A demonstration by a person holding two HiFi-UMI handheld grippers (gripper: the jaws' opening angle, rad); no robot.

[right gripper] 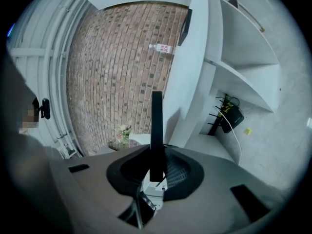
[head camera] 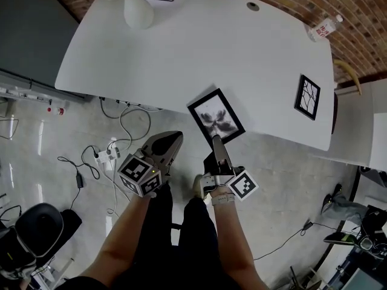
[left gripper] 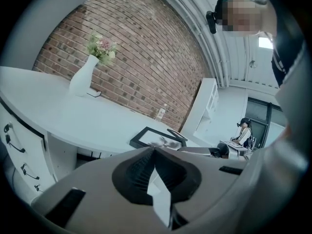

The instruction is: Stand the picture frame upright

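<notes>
A black-edged picture frame (head camera: pixel 216 118) with a grey print lies at the near edge of the white table (head camera: pixel 181 53). My right gripper (head camera: pixel 216 139) is shut on its near edge. In the right gripper view the frame (right gripper: pixel 156 126) runs edge-on as a thin black bar between the jaws of that gripper (right gripper: pixel 157 168). My left gripper (head camera: pixel 175 138) hangs shut and empty just off the table edge, to the left of the frame. In the left gripper view, the frame (left gripper: pixel 157 139) shows low on the table beyond the shut left gripper (left gripper: pixel 155 153).
A white vase with flowers (head camera: pixel 138 9) stands at the table's far left and a plastic bottle (head camera: pixel 323 28) at the far right. A second small black frame (head camera: pixel 308 96) sits near the right edge. Cables and a power strip (head camera: pixel 107 157) lie on the floor.
</notes>
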